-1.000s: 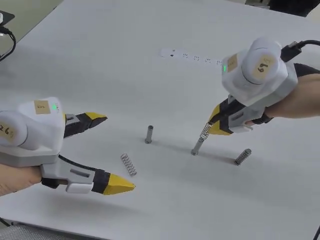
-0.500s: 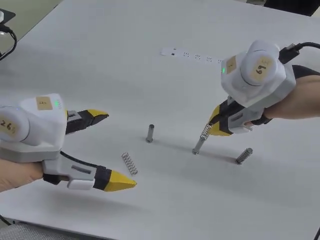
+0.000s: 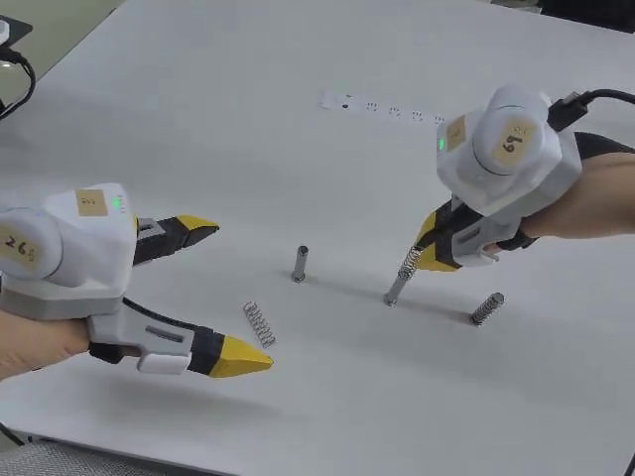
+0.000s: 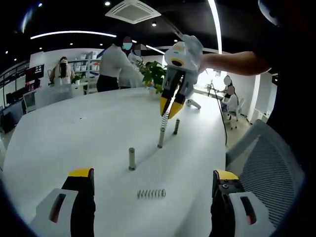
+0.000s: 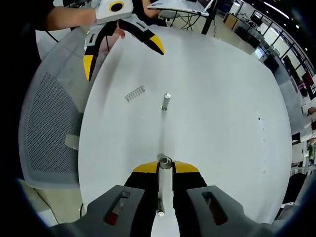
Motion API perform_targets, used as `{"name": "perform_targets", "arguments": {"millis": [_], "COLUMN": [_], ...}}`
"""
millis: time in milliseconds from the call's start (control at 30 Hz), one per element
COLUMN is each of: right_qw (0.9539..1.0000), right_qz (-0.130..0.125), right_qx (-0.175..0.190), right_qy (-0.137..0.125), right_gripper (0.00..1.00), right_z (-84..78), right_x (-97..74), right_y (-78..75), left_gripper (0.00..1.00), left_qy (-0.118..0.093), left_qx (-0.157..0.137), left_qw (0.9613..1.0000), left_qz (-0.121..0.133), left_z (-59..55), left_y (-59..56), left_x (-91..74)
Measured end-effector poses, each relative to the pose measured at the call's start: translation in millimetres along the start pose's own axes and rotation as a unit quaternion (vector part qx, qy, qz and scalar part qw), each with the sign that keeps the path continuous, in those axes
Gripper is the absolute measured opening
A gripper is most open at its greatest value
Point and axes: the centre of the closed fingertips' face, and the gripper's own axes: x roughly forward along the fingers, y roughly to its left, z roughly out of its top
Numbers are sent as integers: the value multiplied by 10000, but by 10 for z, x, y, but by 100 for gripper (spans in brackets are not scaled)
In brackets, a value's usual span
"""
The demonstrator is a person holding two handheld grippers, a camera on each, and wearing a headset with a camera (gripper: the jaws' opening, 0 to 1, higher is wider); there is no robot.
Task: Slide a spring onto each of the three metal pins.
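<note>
The right yellow-tipped gripper [image 3: 425, 260] was closed on a small steel coil spring [image 3: 408, 263] set over the tip of the leaning middle grey metal pin [image 3: 395, 290]. Sideways pressure could topple that pin. The left gripper [image 3: 233, 296] hung wide open and empty near a loose spring [image 3: 258, 324].

1. Bare pin [image 3: 300, 264]: short grey metal cylinder, stood upright; no spring is carried.
2. Leaning pin [image 3: 394, 292]: placed at 3 o'clock of the bare pin, tilted toward 1 o'clock, foot down.
3. Held spring [image 3: 408, 262]: threaded over the leaning pin's upper end and pinched between the jaws of the right gripper [image 3: 429, 258].
4. Loose spring [image 3: 258, 324]: laid flat at 7 o'clock of the bare pin.
5. Standing spring [image 3: 486, 308]: set on end, tilted, at 4 o'clock of the leaning pin; a pin inside cannot be told.
</note>
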Motion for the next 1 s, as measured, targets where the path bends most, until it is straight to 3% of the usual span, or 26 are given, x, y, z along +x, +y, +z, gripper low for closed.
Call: {"name": "perform_targets", "arguments": {"millis": [1000], "right_qw": [9994], "right_qz": [188], "right_qx": [257], "right_qy": [111], "right_gripper": [7], "right_z": [-143], "right_x": [315], "right_y": [64], "left_gripper": [95], "left_qy": [6], "left_qx": [-29], "left_qw": [10000], "left_qz": [66], "left_z": [-37], "left_y": [11], "left_x": [-20]}}
